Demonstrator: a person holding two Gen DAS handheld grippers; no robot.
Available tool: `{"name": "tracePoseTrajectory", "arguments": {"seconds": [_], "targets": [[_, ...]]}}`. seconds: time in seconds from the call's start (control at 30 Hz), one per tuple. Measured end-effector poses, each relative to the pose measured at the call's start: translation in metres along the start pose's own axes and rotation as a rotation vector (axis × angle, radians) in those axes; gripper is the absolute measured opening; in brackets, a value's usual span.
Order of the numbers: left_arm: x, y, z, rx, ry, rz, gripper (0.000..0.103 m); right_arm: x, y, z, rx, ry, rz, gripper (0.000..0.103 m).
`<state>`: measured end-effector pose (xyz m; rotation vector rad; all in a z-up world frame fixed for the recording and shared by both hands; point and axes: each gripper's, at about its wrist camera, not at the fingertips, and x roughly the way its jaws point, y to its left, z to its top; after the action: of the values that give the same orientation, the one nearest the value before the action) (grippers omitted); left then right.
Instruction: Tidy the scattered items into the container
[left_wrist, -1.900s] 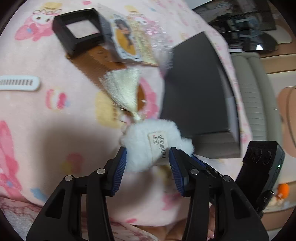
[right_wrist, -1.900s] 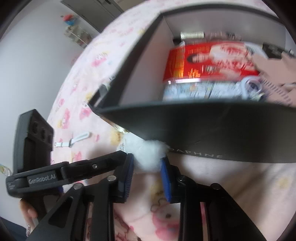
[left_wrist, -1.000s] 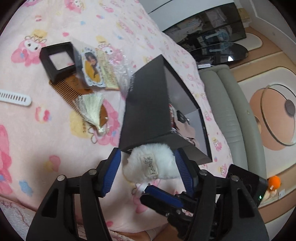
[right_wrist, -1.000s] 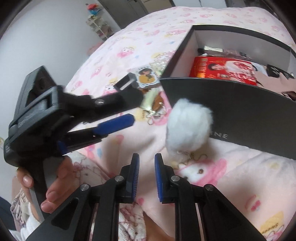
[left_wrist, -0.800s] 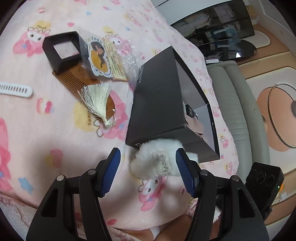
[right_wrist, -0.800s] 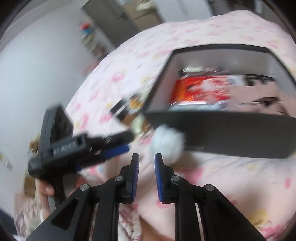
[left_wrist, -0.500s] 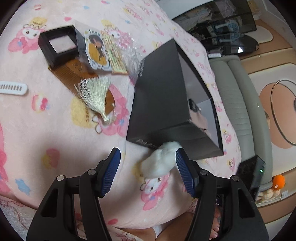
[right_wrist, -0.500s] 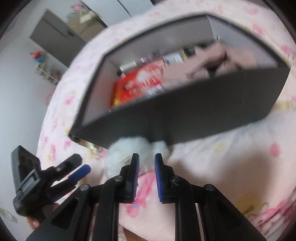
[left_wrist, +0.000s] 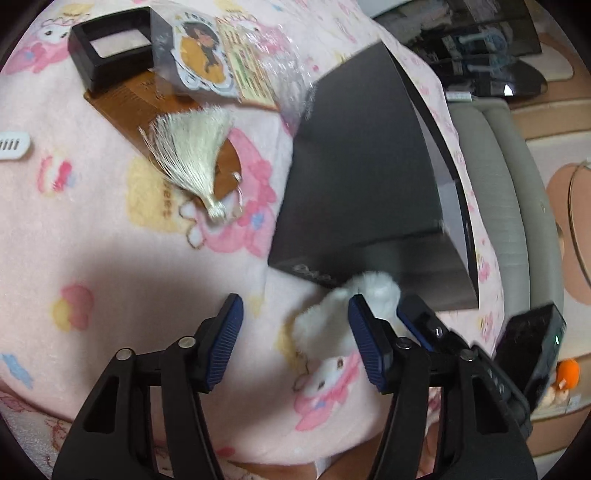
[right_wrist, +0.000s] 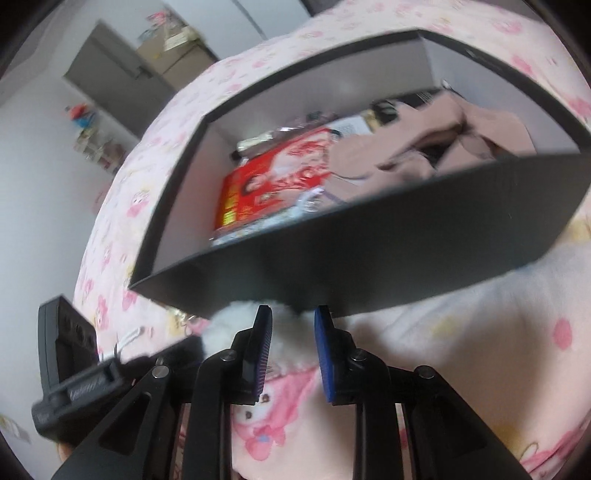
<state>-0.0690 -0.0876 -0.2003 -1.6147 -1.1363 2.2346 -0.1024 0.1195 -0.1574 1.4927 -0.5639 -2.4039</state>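
A white fluffy pom-pom (left_wrist: 332, 325) lies on the pink blanket, against the near corner of the black box (left_wrist: 362, 166). My left gripper (left_wrist: 295, 343) hovers over it with its jaws closing; the pom-pom is by the right finger (left_wrist: 365, 347) and the left pad is clear of it. My right gripper (right_wrist: 293, 350) points at the same pom-pom (right_wrist: 236, 321) from the other side. Its jaws are opening, with white fluff between the tips. The box (right_wrist: 369, 258) holds a red packet (right_wrist: 273, 177) and pinkish cloth (right_wrist: 424, 144).
Left of the box lie a brown comb (left_wrist: 125, 107) with a cream tassel (left_wrist: 192, 155), a black square frame (left_wrist: 110, 55), a cartoon card in clear wrap (left_wrist: 203, 59) and a white clip (left_wrist: 11, 144). A grey sofa (left_wrist: 517, 184) stands beyond the bed.
The pom-pom left the left gripper's pads and now lies by the box corner. The left jaws narrowed and sank. The right gripper swung round to the pom-pom and its jaws parted.
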Motion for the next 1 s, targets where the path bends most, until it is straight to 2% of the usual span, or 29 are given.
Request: {"name": "tracePoseTrajectory", "arguments": {"seconds": [0.1,0.2,0.27,0.4,0.53,0.63,0.7,0.8,0.87,0.93,1.0], "targets": [[0.006,-0.012,-0.003,0.081,0.025,0.006,0.030,-0.003,0.001,-0.002,-0.010,0.014,0.016,0.020],[0.008,-0.028,-0.011,0.188,0.052,-0.018,0.028,-0.012,0.001,-0.007,-0.035,0.017,0.014,0.020],[0.010,-0.035,-0.018,0.235,0.093,-0.056,0.028,-0.019,0.005,-0.009,-0.072,0.009,0.014,0.020],[0.014,-0.045,-0.032,0.313,0.160,-0.077,0.029,-0.025,0.013,-0.010,-0.166,0.014,0.000,0.024],[0.005,-0.034,-0.034,0.274,0.134,-0.055,0.038,-0.008,-0.002,-0.017,-0.141,0.109,-0.061,0.025],[-0.002,-0.023,-0.033,0.219,0.121,-0.066,0.040,-0.012,-0.013,-0.020,-0.130,0.127,-0.064,0.027],[0.002,-0.028,-0.026,0.211,0.137,-0.079,0.041,-0.019,-0.016,-0.017,-0.120,0.147,-0.041,0.027],[0.008,-0.034,-0.026,0.214,0.196,-0.131,0.054,-0.032,-0.018,-0.009,-0.124,0.134,-0.024,0.029],[0.014,-0.033,-0.029,0.235,0.209,-0.116,0.054,-0.034,-0.022,0.000,-0.125,0.113,-0.056,0.032],[0.017,-0.034,-0.029,0.250,0.215,-0.099,0.053,-0.027,-0.027,0.008,-0.124,0.131,-0.090,0.032],[0.017,-0.032,-0.027,0.248,0.214,-0.093,0.053,-0.014,-0.033,0.011,-0.113,0.173,-0.062,0.032]]}}
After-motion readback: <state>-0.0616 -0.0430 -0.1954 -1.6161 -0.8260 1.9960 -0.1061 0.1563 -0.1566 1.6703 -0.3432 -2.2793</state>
